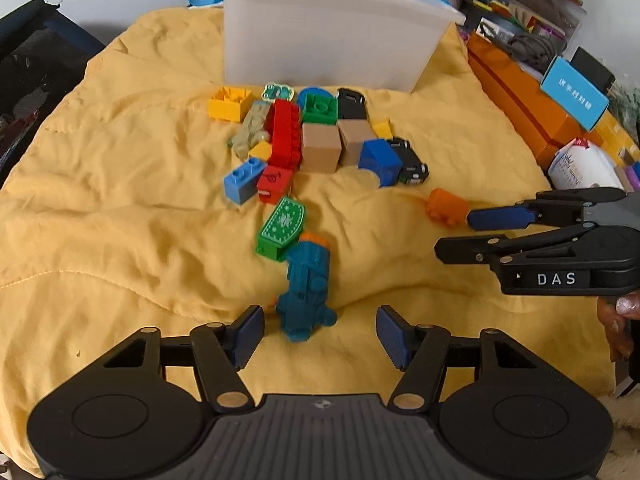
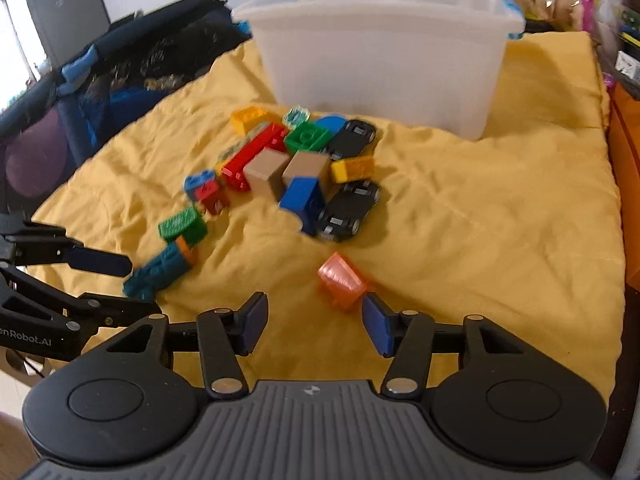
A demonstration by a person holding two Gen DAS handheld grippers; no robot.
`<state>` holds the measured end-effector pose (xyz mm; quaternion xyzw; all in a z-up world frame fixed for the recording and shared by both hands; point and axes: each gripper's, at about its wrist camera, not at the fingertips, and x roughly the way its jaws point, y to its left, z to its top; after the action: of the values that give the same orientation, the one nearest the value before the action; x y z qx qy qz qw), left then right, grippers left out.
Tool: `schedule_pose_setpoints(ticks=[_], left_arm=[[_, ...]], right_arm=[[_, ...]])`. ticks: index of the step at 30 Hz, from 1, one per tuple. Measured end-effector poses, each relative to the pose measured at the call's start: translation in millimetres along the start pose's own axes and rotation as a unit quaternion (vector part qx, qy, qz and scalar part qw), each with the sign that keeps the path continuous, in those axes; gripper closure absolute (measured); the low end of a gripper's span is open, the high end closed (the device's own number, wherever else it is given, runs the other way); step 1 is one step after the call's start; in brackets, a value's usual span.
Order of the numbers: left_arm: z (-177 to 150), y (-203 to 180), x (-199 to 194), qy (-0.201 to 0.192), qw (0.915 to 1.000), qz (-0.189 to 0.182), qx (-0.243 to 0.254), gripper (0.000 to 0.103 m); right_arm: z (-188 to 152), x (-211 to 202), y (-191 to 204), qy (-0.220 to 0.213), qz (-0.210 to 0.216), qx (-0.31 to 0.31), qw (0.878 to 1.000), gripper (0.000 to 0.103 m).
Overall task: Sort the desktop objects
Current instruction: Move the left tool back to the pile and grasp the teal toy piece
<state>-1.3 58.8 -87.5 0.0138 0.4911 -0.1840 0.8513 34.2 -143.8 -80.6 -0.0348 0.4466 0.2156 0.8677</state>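
A pile of toy bricks, two tan cubes [image 1: 320, 147] and two black toy cars [image 1: 410, 161] lies on a yellow cloth [image 1: 120, 208] in front of a translucent white bin [image 1: 328, 36]. A teal toy [image 1: 306, 288] lies just ahead of my open left gripper [image 1: 320, 334], between its fingers. An orange brick [image 2: 342, 280] lies just ahead of my open right gripper [image 2: 316, 326], close to its right finger. The right gripper also shows in the left wrist view [image 1: 460, 232], beside the orange brick [image 1: 446, 205].
A green patterned brick [image 1: 280, 226] touches the teal toy's far end. Orange boxes [image 1: 520, 92] and clutter line the right side. A dark bag [image 2: 100, 92] lies off the cloth's left edge. The left gripper shows in the right wrist view [image 2: 132, 284].
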Motion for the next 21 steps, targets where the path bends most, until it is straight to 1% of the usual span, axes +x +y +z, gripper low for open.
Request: schedule_pose_setpoints(ticks=[3,5,6,7,9,10,12,15,18,20,21], left_arm=[[-1,0,0,-0.004,1.0000,0.000,0.004,0.041],[2,1,-1,-0.011,0.9999,0.004,0.010,0.048],[4,0,0,-0.013,0.9998,0.005,0.014,0.056],[5,-1,1,-0.013,0.9997,0.006,0.019,0.061],[7,-3,3,-0.011,0.9995,0.011,0.026,0.061],[7,-4,2,-0.013,0.9994,0.012,0.030,0.061],[6,-5,-1,-0.018,0.9990,0.008,0.041,0.061],[7,-7,1,-0.017,0.9983,0.017,0.053,0.061],[10,-10,5,-0.010,0.9975,0.017,0.067,0.061],[13,-11,11,-0.007,0.9972,0.011,0.074,0.063],[14,-12,16,-0.005,0.9967,0.008,0.080,0.066]], right_arm=[[-2,2,2,0.004,-0.010,-0.008,1.000,0.048],[0,0,2,-0.005,-0.019,-0.017,1.000,0.048],[2,-2,2,-0.012,-0.026,-0.021,0.999,0.049],[4,-3,2,-0.019,-0.031,-0.024,0.999,0.049],[12,-3,-2,-0.030,-0.034,-0.018,0.999,0.056],[18,-2,-4,-0.032,-0.031,-0.009,0.999,0.057],[29,-1,-9,-0.039,-0.030,0.005,0.999,0.058],[42,-2,-12,-0.054,-0.032,0.016,0.998,0.058],[47,1,-12,-0.053,-0.028,0.010,0.998,0.058],[48,5,-13,-0.047,-0.025,0.016,0.998,0.058],[48,7,-14,-0.045,-0.024,0.019,0.999,0.058]])
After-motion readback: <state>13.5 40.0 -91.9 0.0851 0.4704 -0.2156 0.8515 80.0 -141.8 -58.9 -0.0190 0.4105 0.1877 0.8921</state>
